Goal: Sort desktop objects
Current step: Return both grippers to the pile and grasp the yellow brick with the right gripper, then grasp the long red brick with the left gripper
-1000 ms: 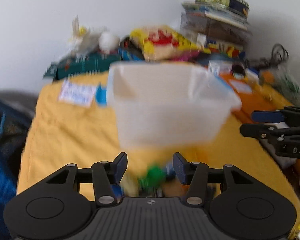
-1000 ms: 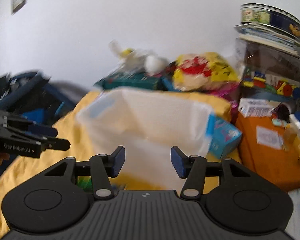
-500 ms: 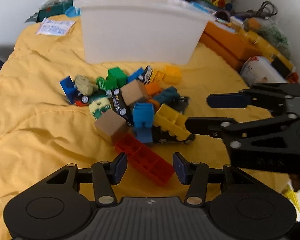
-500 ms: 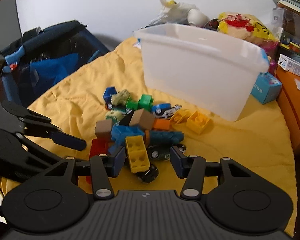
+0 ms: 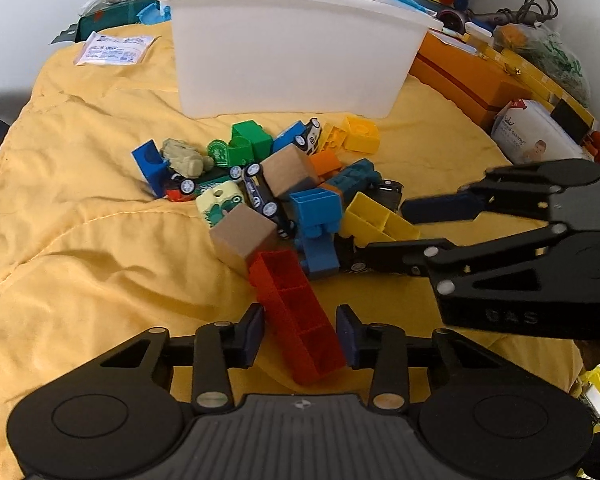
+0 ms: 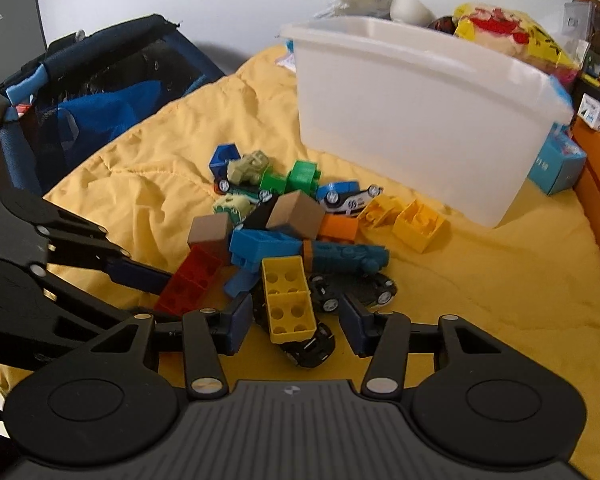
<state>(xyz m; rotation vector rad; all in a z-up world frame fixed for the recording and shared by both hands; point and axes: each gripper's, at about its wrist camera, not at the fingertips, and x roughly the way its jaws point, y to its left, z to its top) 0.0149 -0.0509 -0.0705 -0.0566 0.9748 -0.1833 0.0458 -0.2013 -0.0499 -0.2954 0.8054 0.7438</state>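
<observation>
Yellow quilt covers the whole work surface. White plastic bin stands upright at the far side, just behind the toy pile; its inside is not visible.

Pile of bricks and toy cars sits mid-quilt, between bin and grippers.

Left gripper: jaws closing, long red brick lying between them at a slant. Left pad sits right against the brick's edge, right pad shows a sliver of gap; no firm pinch seen.

Right gripper: jaws closing around yellow brick, studs-up holes facing the camera, resting atop a black toy car. Gaps remain on both sides of the brick.

Two tan wooden cubes and a blue brick lie just beyond the red one
</observation>
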